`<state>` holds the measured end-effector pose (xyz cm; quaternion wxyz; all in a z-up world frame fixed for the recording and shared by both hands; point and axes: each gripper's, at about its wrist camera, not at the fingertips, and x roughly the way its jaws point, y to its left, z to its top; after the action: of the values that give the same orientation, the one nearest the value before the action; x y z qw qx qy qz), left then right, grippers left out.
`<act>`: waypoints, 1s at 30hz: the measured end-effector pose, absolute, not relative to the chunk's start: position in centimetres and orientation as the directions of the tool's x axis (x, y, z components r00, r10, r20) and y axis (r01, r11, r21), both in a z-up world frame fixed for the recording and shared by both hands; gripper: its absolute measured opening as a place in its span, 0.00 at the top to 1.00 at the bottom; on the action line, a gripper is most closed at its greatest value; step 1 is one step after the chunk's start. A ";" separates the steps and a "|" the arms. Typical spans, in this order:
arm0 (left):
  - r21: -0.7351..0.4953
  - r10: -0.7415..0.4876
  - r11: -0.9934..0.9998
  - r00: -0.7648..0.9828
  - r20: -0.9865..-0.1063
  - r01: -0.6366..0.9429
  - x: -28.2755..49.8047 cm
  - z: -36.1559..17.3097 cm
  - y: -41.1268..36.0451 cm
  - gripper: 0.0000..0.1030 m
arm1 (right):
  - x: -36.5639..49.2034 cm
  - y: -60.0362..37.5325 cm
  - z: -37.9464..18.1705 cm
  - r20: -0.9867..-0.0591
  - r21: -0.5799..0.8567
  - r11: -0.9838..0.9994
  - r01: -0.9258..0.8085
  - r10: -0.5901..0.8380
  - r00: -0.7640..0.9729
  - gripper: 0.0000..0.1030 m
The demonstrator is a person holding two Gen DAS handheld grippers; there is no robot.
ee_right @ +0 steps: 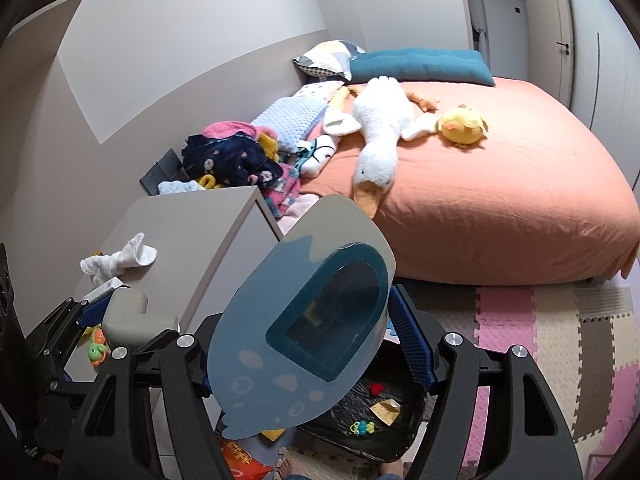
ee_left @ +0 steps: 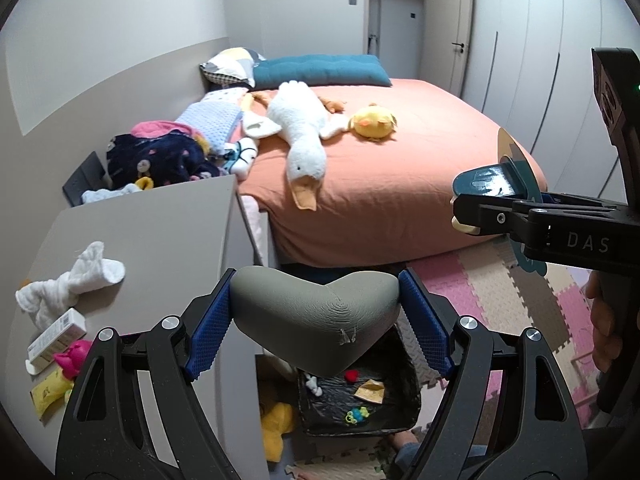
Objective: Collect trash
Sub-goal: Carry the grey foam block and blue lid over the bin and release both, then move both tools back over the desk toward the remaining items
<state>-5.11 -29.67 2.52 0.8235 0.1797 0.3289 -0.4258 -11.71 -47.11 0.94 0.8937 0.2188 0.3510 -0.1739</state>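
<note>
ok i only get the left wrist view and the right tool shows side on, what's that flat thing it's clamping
Observer: The right wrist view shows its face. The right tool is shut on a flat blue-grey whale-shaped card with a raised dark teal window.
Operator: and anything near my left tool that i can't see
Observer: Yes. A small green and orange plastic toy lies on the beige cabinet top, close beside the left tool, which is shut on the grey L-shaped foam corner guard.
</note>
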 end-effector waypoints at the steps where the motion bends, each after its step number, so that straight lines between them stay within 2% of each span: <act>1: 0.016 -0.583 0.568 0.416 -0.698 0.823 -5.1 2.4 -29.9 0.25 | -11.8 -47.3 0.8 -0.706 0.269 0.842 0.468 -0.159 0.690 0.31; 14: 0.011 -0.545 0.552 0.371 -0.752 0.834 -4.6 -0.1 -31.8 0.24 | -11.5 -48.0 -0.7 -0.742 0.268 0.830 0.490 -0.147 0.654 0.30; 16: 0.018 -0.498 0.546 0.343 -0.796 0.837 -4.3 -1.2 -32.4 0.20 | -11.2 -48.1 -1.1 -0.757 0.268 0.836 0.479 -0.125 0.642 0.29; 17: 0.030 -0.476 0.554 0.345 -0.809 0.832 -4.1 -1.6 -32.5 0.10 | -11.0 -48.1 -1.3 -0.763 0.267 0.839 0.474 -0.116 0.636 0.28; 18: 0.045 -0.450 0.560 0.349 -0.822 0.827 -4.1 -2.2 -32.7 0.05 | -11.0 -48.1 -1.3 -0.767 0.256 0.838 0.482 -0.127 0.629 0.24; 20: 0.065 -0.427 0.562 0.356 -0.831 0.825 -4.1 -2.8 -32.8 0.06 | -11.0 -48.0 -1.4 -0.769 0.242 0.836 0.493 -0.145 0.623 0.20; 30: 0.061 -0.423 0.593 0.375 -0.825 0.803 -3.3 -2.2 -31.7 0.06 | -10.9 -48.2 -1.2 -0.761 0.254 0.833 0.492 -0.142 0.634 0.19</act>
<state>-3.26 -31.68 -2.21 0.7952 0.2345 0.4051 -0.3854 -10.94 -48.24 -1.16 0.8751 0.2256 0.3878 -0.1812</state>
